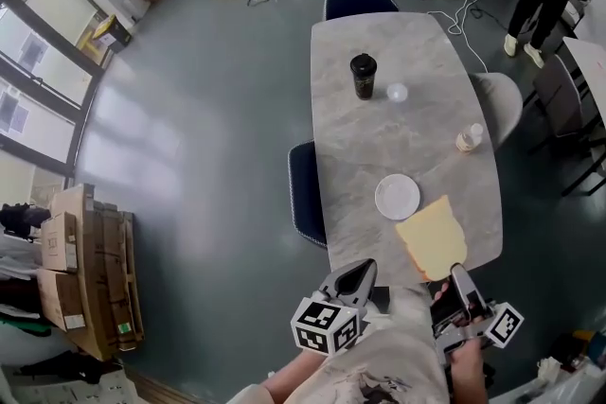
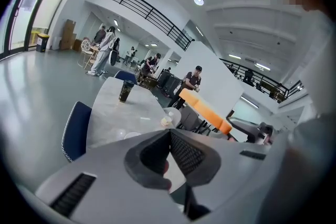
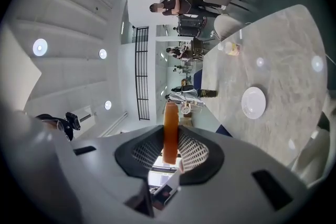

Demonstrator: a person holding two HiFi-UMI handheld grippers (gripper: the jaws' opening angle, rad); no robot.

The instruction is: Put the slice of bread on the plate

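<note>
Table: grey, marbled. Our right tool, on our side of the plate, is clamped on the slice of bread at its edge farthest from the plate. Left tool, further from the plate: jaws together, nothing btw them. Plate bare. Slice hangs in air just beside the plate, not yet over it. We judge it light, soft, crumbly: hold by crust edge, gentle squeeze, else it tears/droops.
</note>
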